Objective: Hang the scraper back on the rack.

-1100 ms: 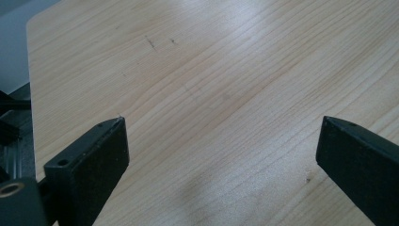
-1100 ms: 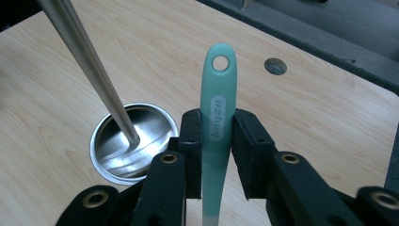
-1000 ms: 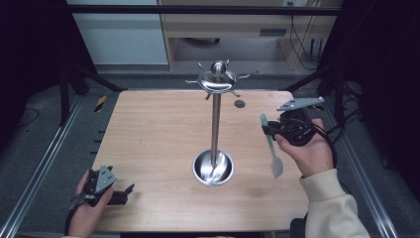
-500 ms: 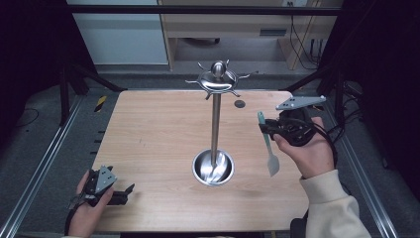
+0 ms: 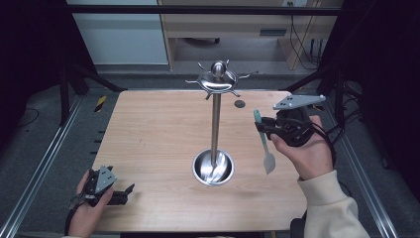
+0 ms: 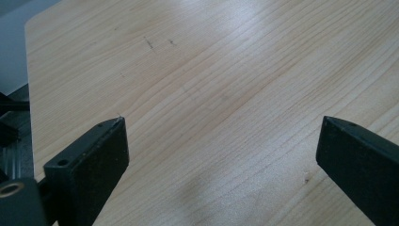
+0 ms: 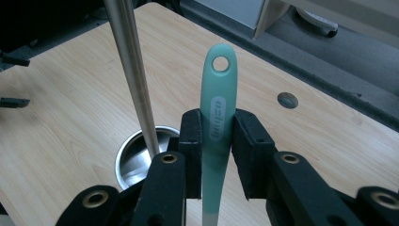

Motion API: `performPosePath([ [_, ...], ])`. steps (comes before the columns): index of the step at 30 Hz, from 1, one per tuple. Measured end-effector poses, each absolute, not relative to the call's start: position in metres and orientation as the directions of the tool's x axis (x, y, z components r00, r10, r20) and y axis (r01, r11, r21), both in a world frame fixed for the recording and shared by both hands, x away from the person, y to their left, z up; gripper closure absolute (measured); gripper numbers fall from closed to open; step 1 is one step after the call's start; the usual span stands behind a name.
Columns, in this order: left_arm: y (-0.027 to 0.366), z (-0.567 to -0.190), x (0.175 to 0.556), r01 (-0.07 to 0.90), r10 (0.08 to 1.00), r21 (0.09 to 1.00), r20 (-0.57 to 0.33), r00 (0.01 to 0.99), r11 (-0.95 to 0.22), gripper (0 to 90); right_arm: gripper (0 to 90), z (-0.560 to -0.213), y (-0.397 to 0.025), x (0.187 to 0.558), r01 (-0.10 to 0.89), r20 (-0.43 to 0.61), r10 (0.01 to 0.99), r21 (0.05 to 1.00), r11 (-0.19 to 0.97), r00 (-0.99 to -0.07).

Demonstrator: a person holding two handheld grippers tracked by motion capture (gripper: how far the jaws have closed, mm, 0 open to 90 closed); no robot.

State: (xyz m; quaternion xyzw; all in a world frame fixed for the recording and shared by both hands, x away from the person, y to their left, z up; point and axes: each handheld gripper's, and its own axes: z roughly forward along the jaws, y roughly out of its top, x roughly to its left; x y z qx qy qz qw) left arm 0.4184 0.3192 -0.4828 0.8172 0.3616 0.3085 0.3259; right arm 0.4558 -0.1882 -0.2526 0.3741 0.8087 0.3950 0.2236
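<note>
Spatula (image 5: 264, 140) lifted slightly toward 12 o'clock since earlier; my right claw (image 5: 265, 125) clamps its handle. Left claw (image 5: 126, 191) wide, resting on table (image 5: 153, 134) at 7 o'clock.

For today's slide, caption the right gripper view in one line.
Right gripper clamps a green spatula beside the steel stand.

Mint-green spatula (image 7: 217, 117), silver stand (image 5: 216, 124), pale woodgrain table (image 5: 148, 134)

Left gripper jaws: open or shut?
Open. In the left gripper view the left gripper has its two black jaws standing far apart, with bare light wooden table between them and nothing held.
</note>
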Motion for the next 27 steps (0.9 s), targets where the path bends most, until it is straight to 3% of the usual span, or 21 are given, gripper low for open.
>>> performPosePath([
  [27, 0.319, -0.483, 0.419, 0.391, 0.789, 0.752, 0.27, 0.552, -0.531, 2.8, 74.2, -0.236, -0.182, 0.441, 0.353, -0.084, 0.766, 0.852, 0.387, -0.637],
])
